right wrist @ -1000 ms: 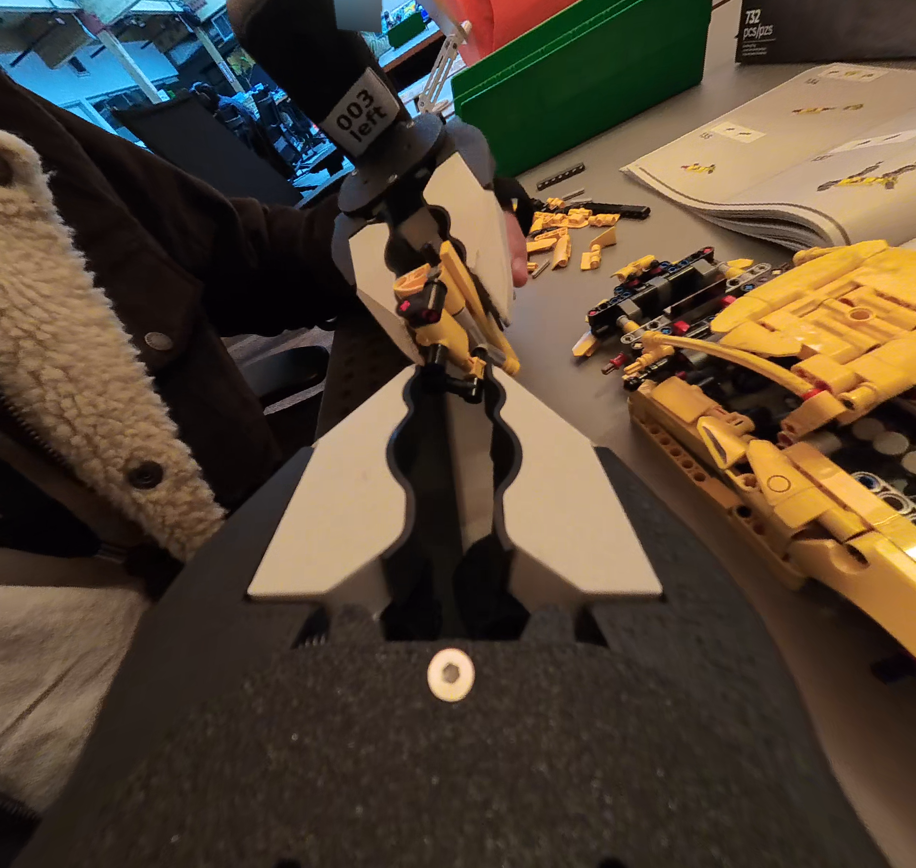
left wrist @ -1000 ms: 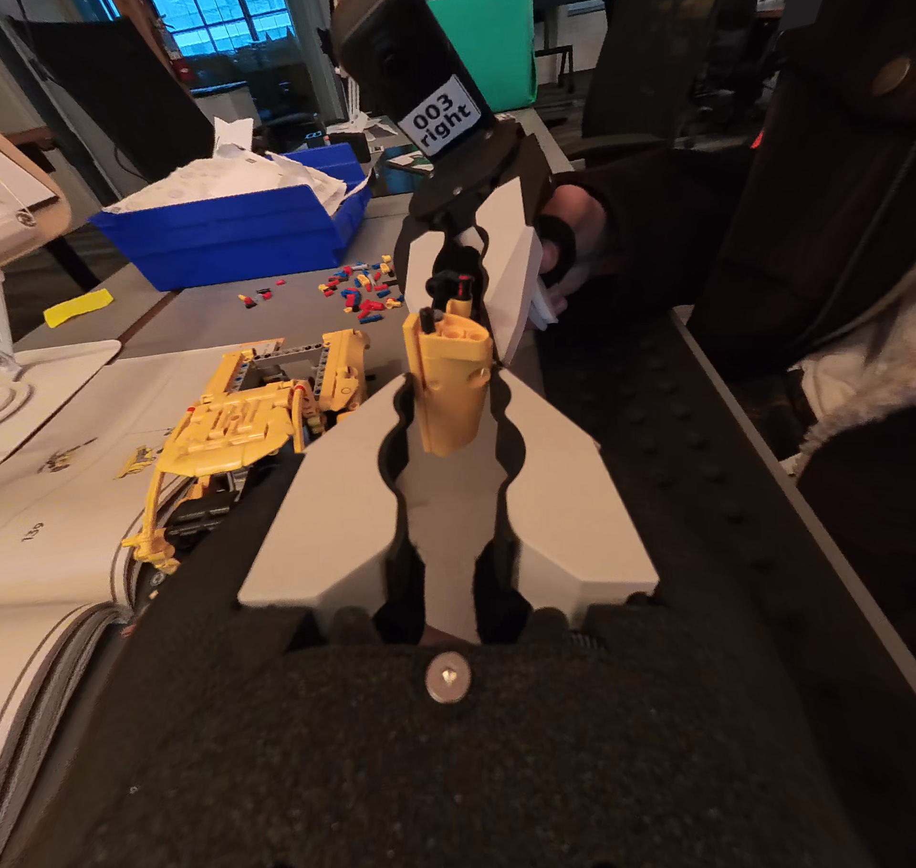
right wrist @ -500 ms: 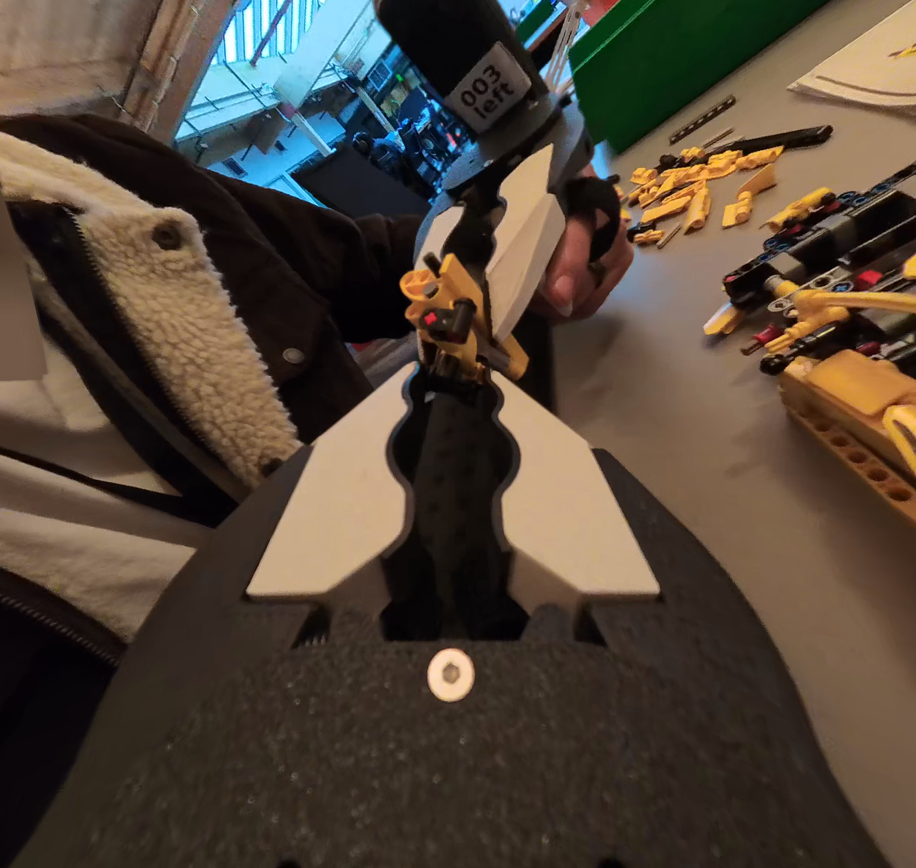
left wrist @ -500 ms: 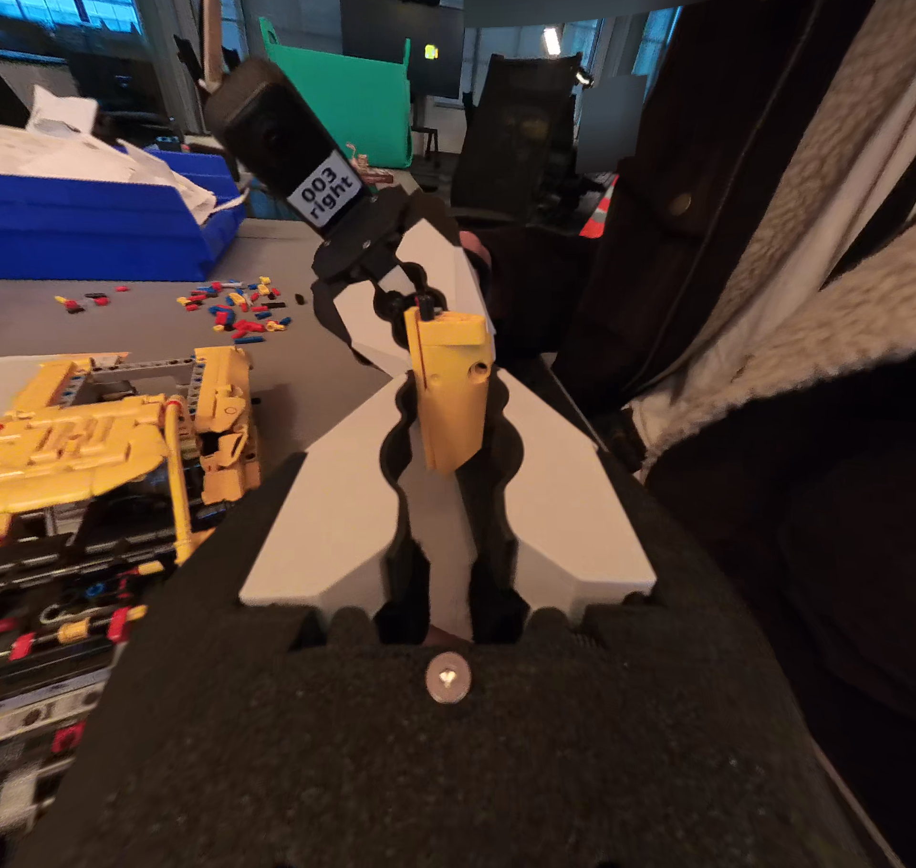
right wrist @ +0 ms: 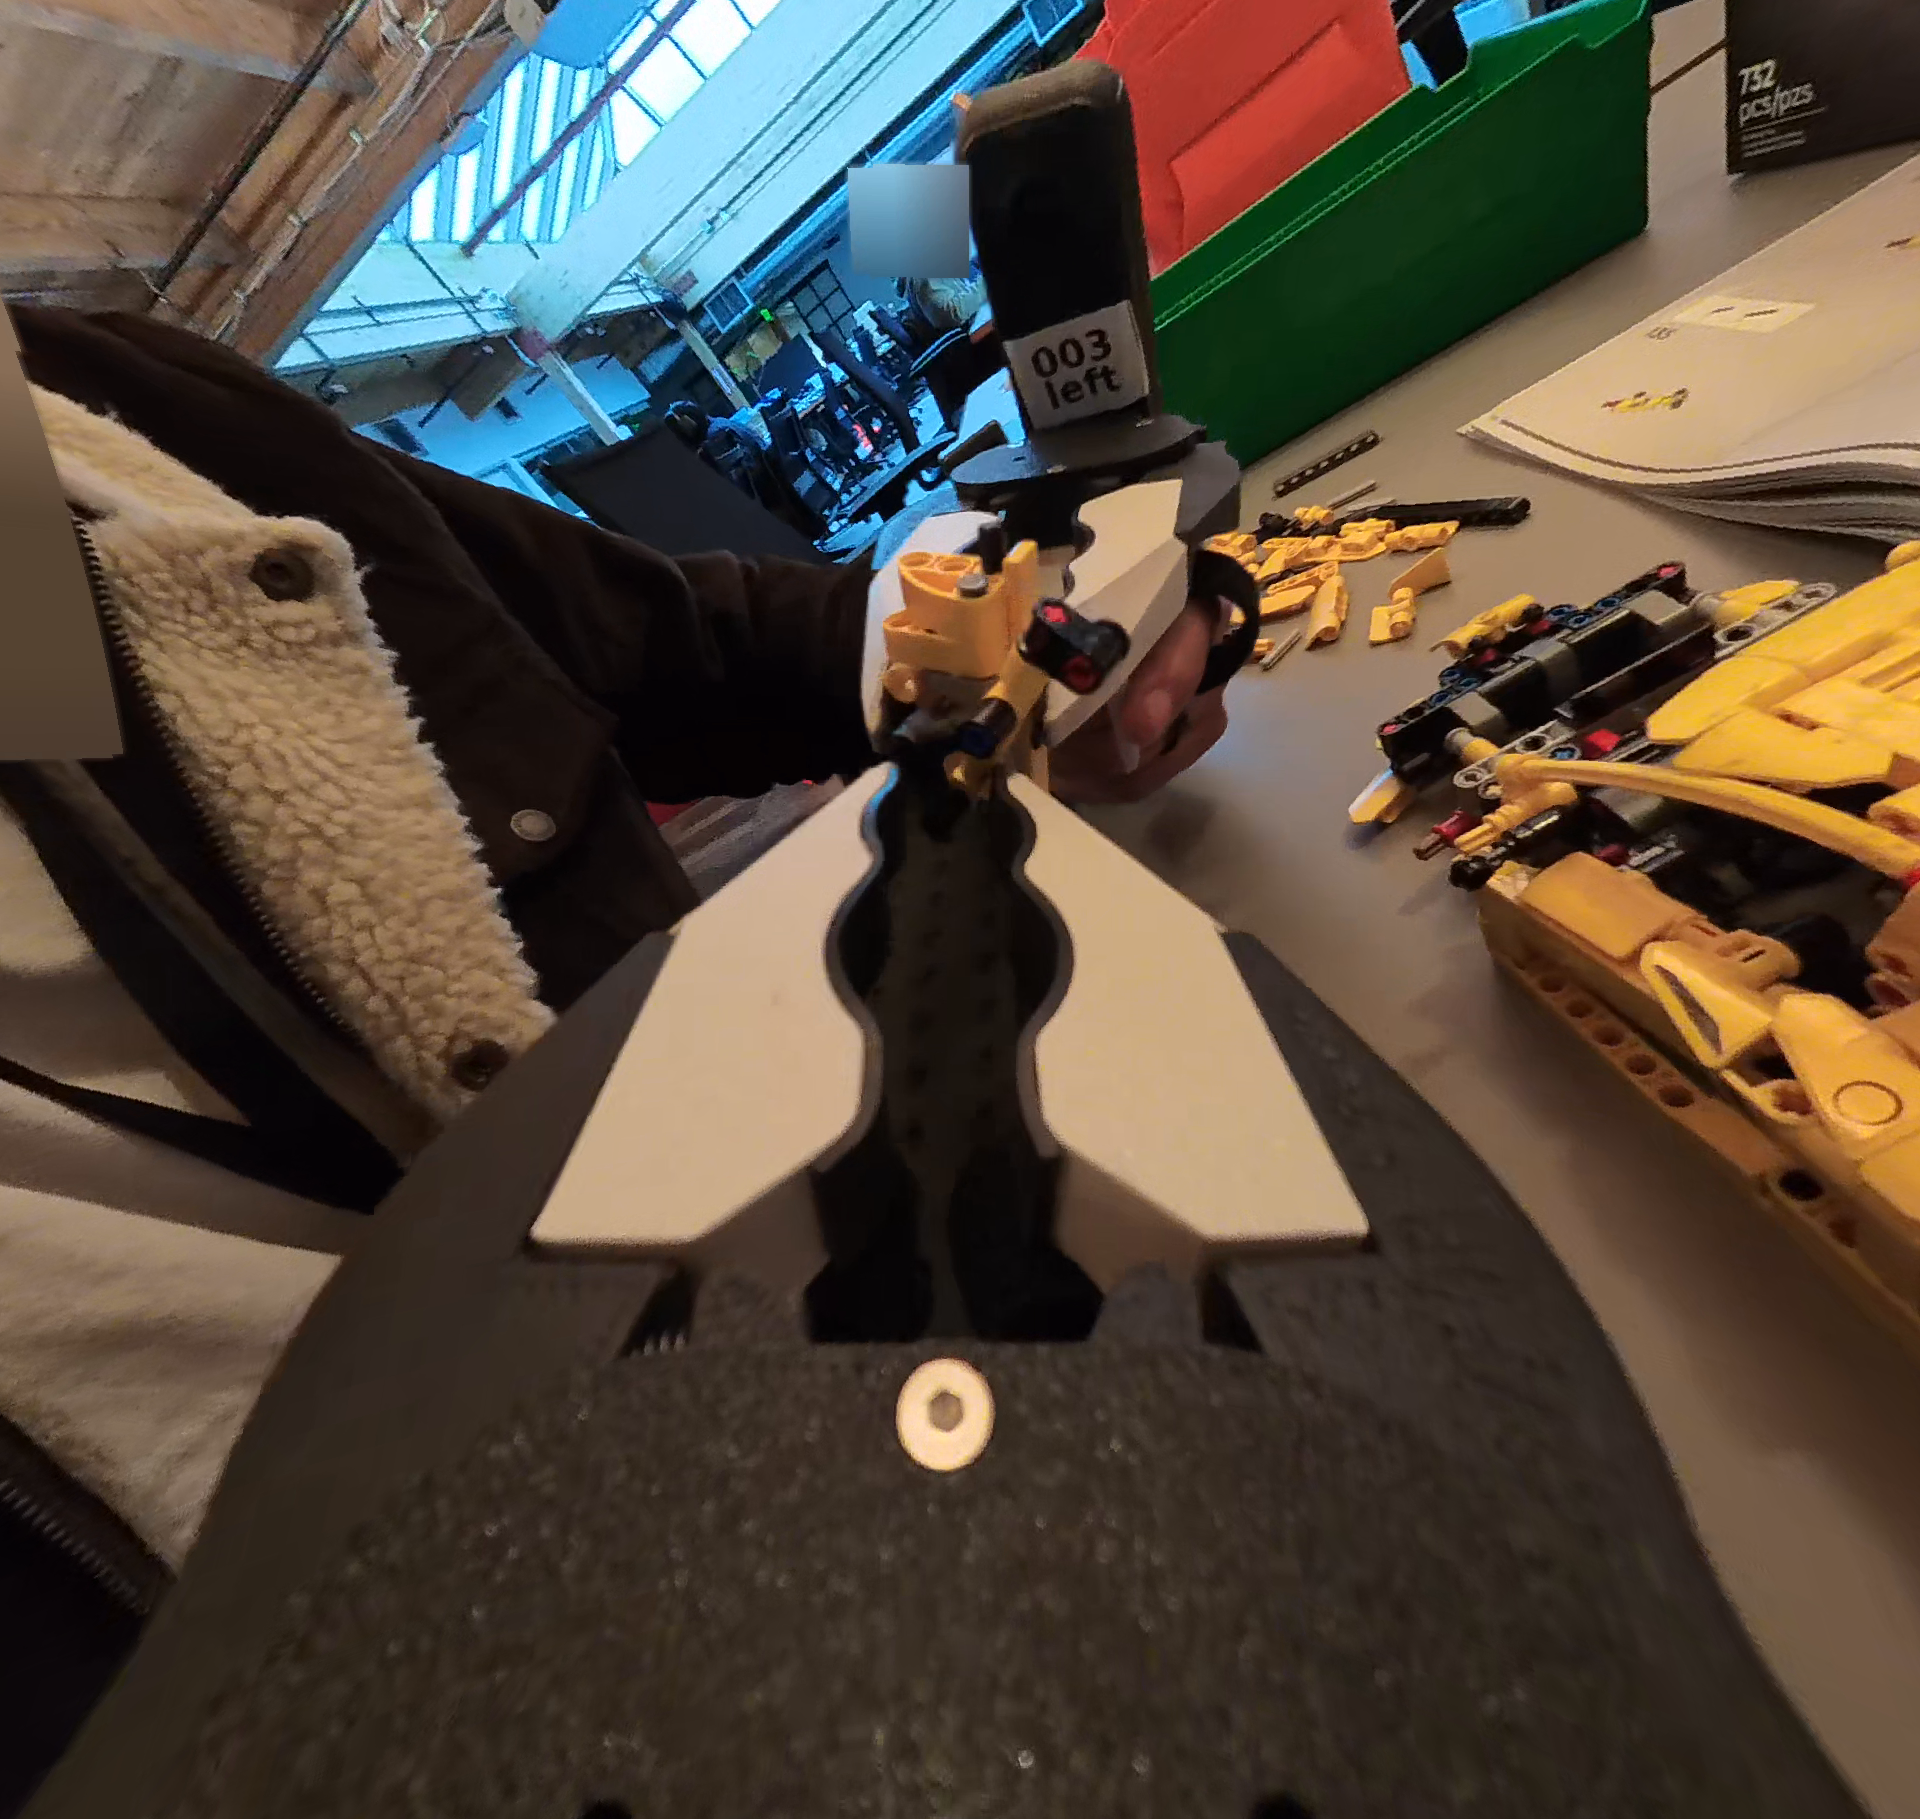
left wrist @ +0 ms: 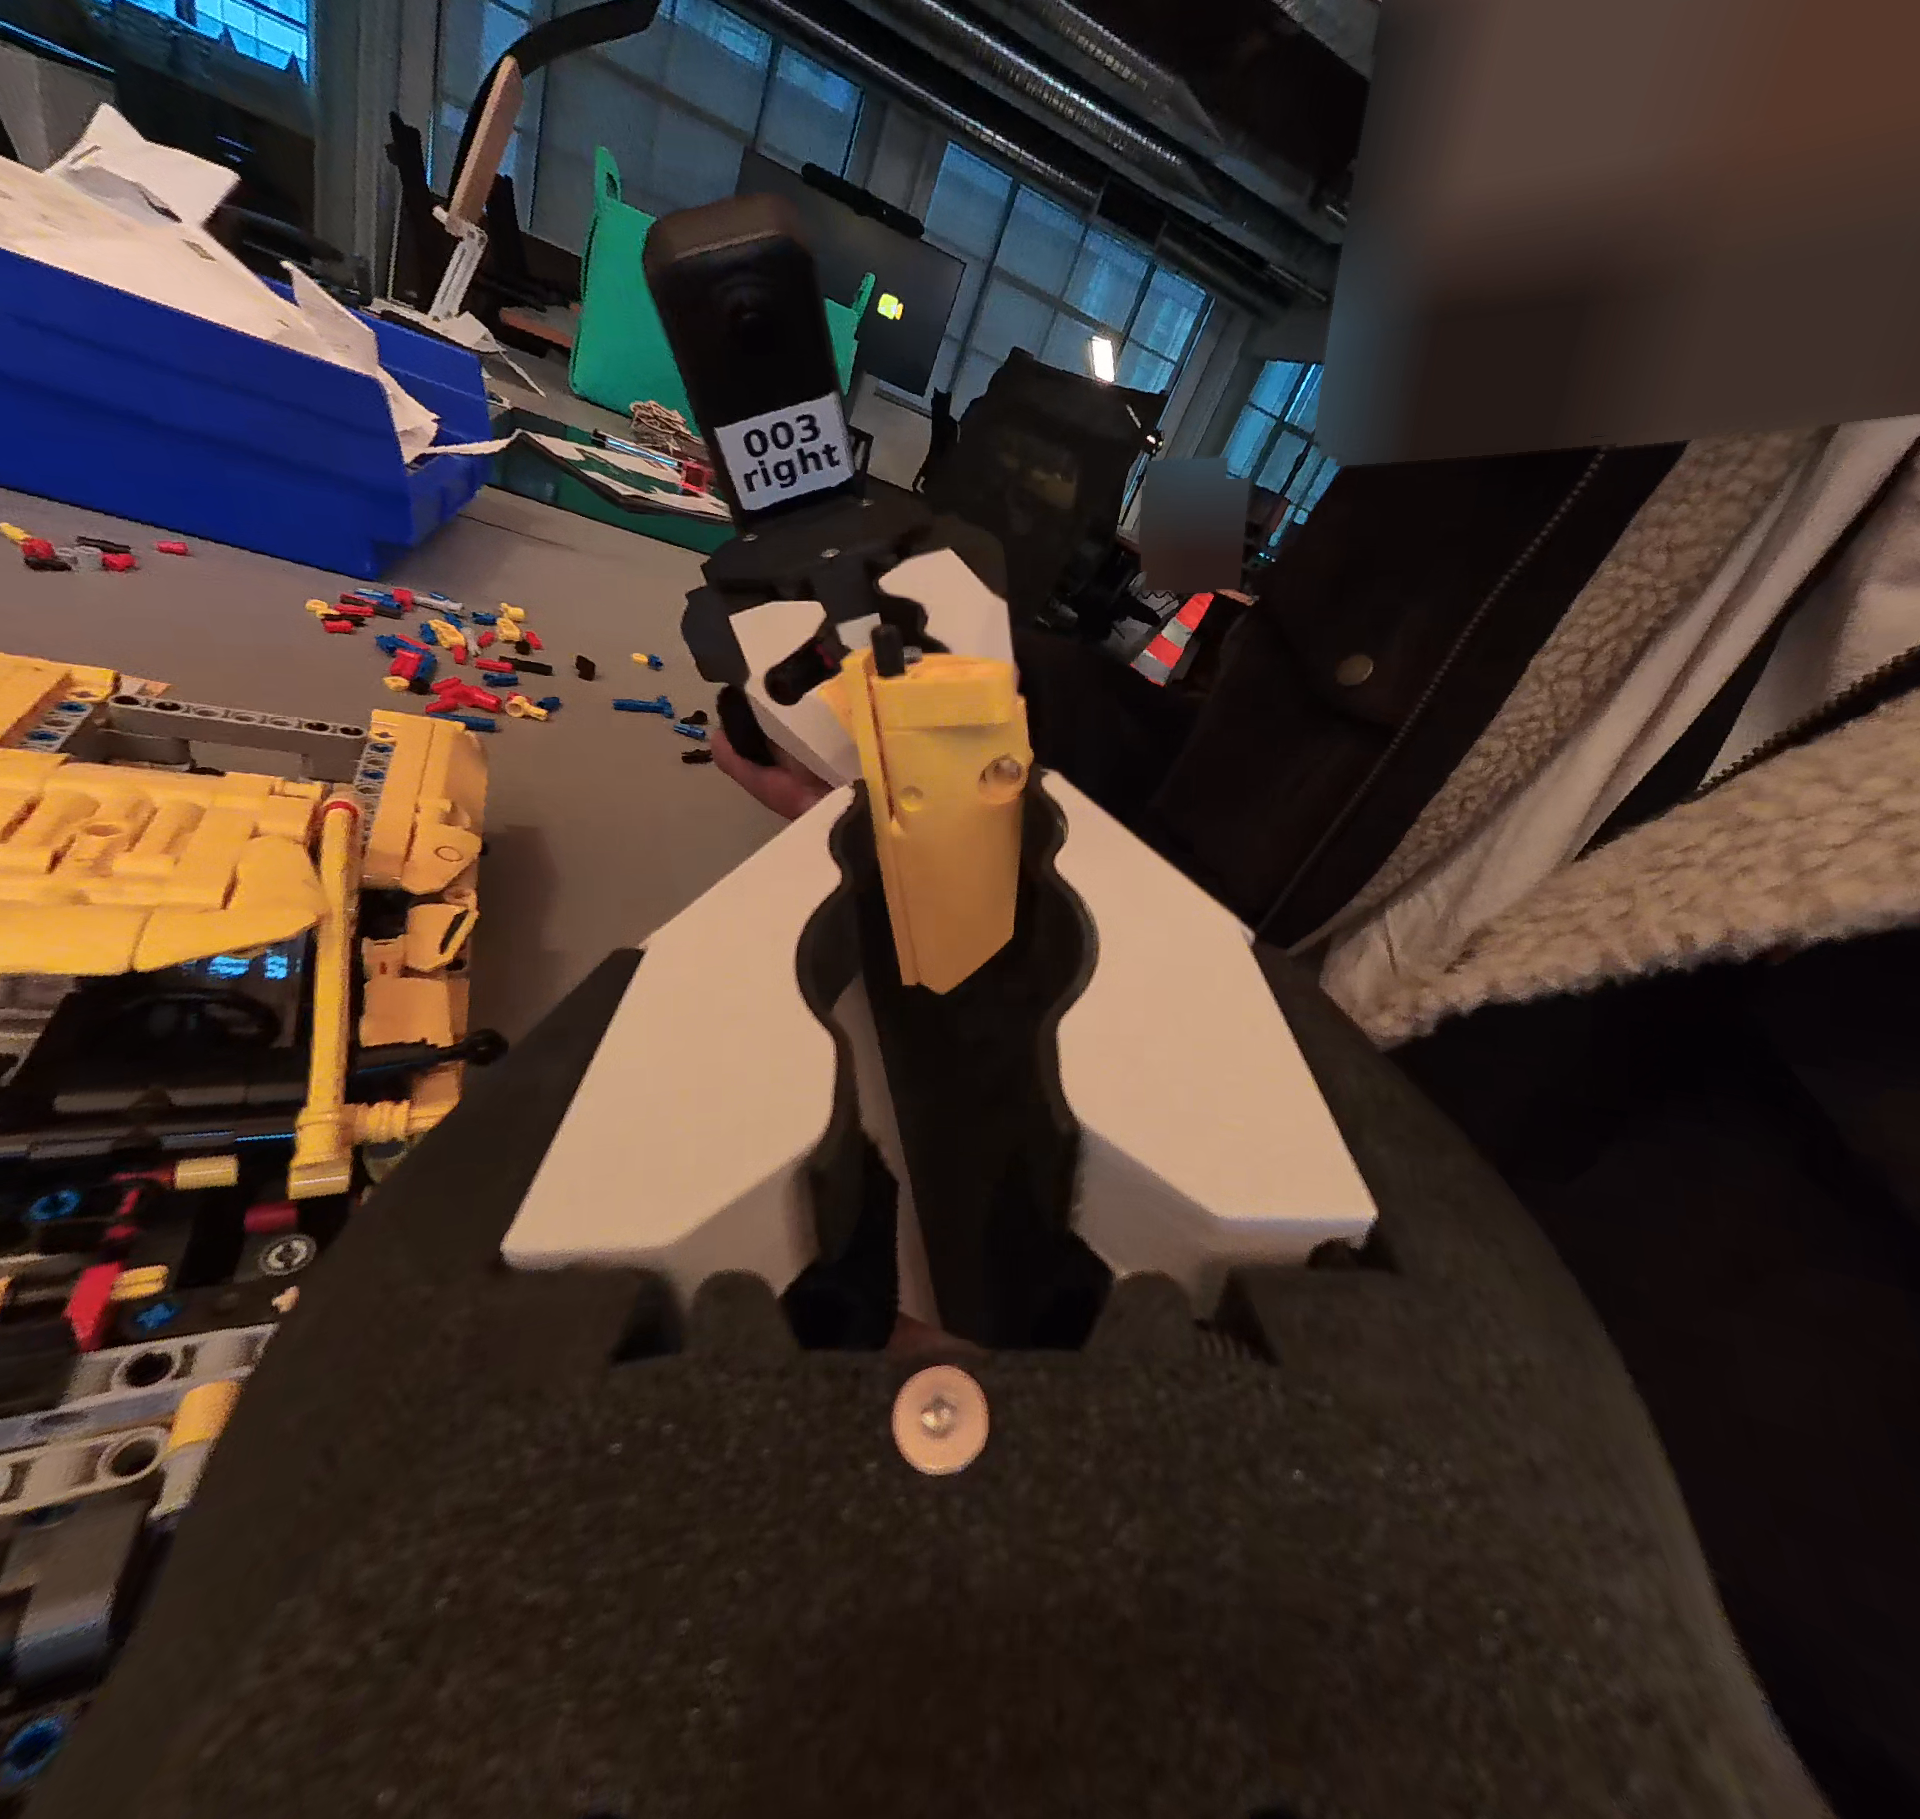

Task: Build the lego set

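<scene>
A small yellow lego sub-assembly (left wrist: 951, 813) with black and red pins is held in the air between both grippers, which face each other. My left gripper (left wrist: 940, 793) is shut on its long yellow panel. My right gripper (right wrist: 954, 777) is shut on its other end, where yellow connectors, a black pin and a red-tipped piece show (right wrist: 971, 647). The right gripper also shows beyond the part in the left wrist view (left wrist: 831, 647). The left gripper shows in the right wrist view (right wrist: 1122, 606). The partly built yellow car (left wrist: 208, 834) lies on the grey table, seen also in the right wrist view (right wrist: 1714, 886).
Small red, blue and yellow pieces (left wrist: 447, 647) lie before a blue bin (left wrist: 208, 419). Loose yellow pieces (right wrist: 1330, 574), a green bin (right wrist: 1403, 242), an open instruction booklet (right wrist: 1714, 398) and a black box (right wrist: 1818, 34) lie beyond the car. The person's jacket is close behind both grippers. The tips of both grippers are at nearly the same place.
Both grippers have risen and tilted with the sub-assembly still held between them. It has turned, and the red-tipped piece now sticks out to the side in the right wrist view.
</scene>
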Demonstrator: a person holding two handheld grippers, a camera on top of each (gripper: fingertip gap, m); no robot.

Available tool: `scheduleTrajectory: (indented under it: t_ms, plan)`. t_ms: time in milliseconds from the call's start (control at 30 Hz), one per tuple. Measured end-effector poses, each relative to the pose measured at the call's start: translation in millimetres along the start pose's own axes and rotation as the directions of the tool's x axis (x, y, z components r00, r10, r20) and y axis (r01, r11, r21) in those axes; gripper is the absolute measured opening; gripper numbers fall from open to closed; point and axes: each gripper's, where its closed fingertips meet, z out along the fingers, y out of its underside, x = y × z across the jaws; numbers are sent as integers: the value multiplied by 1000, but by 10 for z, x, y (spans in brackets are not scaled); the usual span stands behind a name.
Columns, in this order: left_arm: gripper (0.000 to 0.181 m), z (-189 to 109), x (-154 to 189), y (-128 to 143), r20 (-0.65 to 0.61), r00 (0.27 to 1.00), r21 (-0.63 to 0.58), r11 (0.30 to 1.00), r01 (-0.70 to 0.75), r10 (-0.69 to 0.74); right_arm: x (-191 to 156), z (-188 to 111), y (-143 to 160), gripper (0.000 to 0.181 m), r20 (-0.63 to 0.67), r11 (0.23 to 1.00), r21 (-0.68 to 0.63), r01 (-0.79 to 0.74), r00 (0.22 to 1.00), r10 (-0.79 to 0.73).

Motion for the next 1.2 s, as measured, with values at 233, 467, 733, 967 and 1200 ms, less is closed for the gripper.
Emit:
scheduleTrajectory:
  t_ms: [233, 467, 733, 967, 1200]
  plan:
    - [28, -22, -142, -97, 58, 996, 81, 994, 70, -75, 133, -40, -115, 10, -169, 990, 36, 136, 977, -128]
    - [28, -23, -257, -142, 132, 987, 127, 989, 75, -92, 248, -58, -174, 8, -273, 987, 52, 150, 953, -130]
    - [28, 30, -141, -316, 92, 990, 272, 959, 77, -106, 92, -88, -316, 7, -313, 945, 112, 306, 914, -259]
    - [28, 37, -80, -364, 103, 994, 312, 950, -8, -25, 38, -67, -343, 7, -306, 938, 156, 310, 918, -253]
    - [28, 90, -70, -478, 45, 992, 427, 900, 87, -117, -2, -113, -425, 6, -390, 883, 153, 443, 848, -358]
